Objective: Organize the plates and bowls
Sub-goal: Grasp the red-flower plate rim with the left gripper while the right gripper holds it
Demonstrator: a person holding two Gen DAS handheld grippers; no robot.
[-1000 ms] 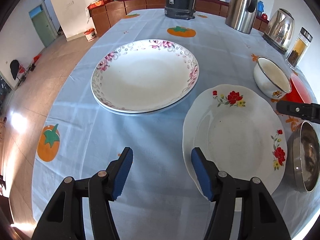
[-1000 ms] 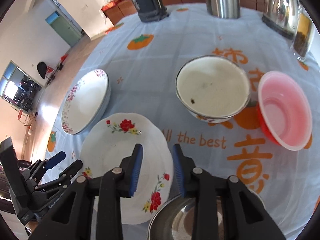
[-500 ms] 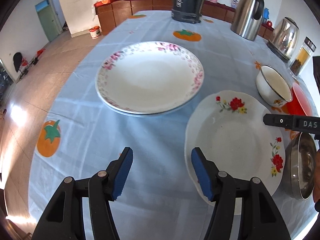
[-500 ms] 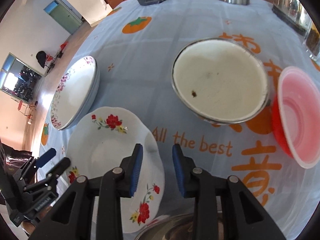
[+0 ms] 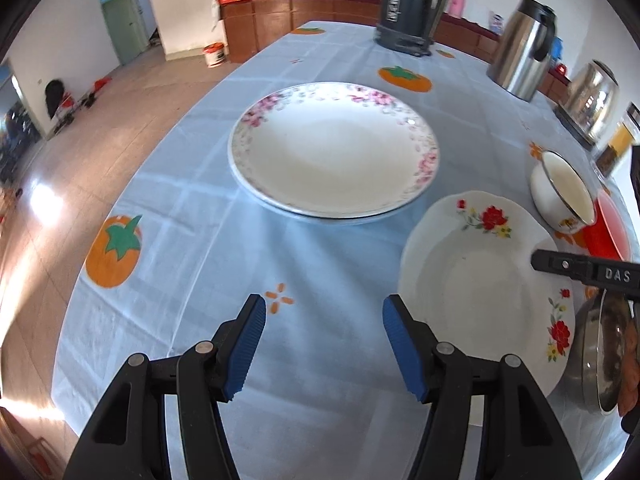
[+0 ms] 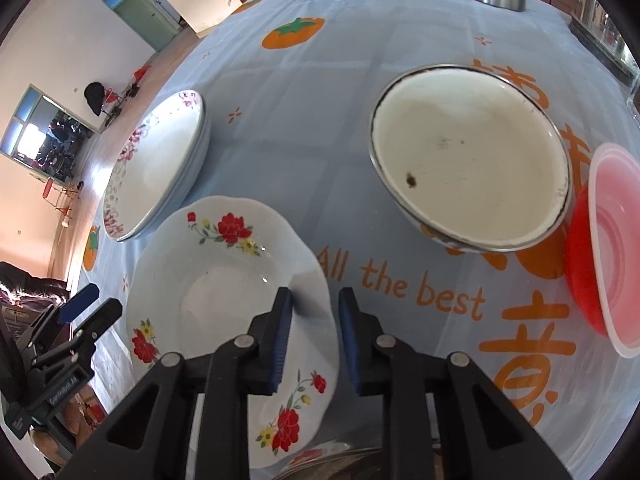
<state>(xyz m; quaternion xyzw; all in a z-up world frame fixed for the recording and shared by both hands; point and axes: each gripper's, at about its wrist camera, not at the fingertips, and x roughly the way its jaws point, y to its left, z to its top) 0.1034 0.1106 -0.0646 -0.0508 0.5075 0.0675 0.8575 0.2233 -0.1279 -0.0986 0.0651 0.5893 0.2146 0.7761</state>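
- We see the left gripper [image 5: 323,344] held over the near edge of the table [image 5: 192,208]. Its blue pads [image 5: 246,350] stand spread, with only tablecloth between them.
- We see the right gripper [image 6: 314,334] at the right-hand rim of the red-flower plate [image 6: 224,280]. One pad lies over the inside of the plate, the other outside, above the cloth. Its jaws have just been closing. The rim sits between them, but a gap shows on each side, so we read no pinch yet.
- The red-flower plate rests on the table near its near edge. In the left wrist view it lies to the right of the left gripper.
- The pink-flower plate [image 5: 334,148] sits further toward the middle of the table, on top of at least one other plate. It lies just beside the red-flower plate; we cannot tell whether the rims touch.
- The cream enamel bowl [image 6: 470,156] stands toward the right edge of the table. The red plastic bowl [image 6: 608,248] is just beside it, nearer that edge.
- A steel bowl [image 5: 600,356] stands at the near right corner, touching or overlapping the rim of the red-flower plate.
- A black kettle [image 5: 408,4], a steel flask [image 5: 524,48] and a steel kettle [image 5: 592,100] stand along the far and right edges.
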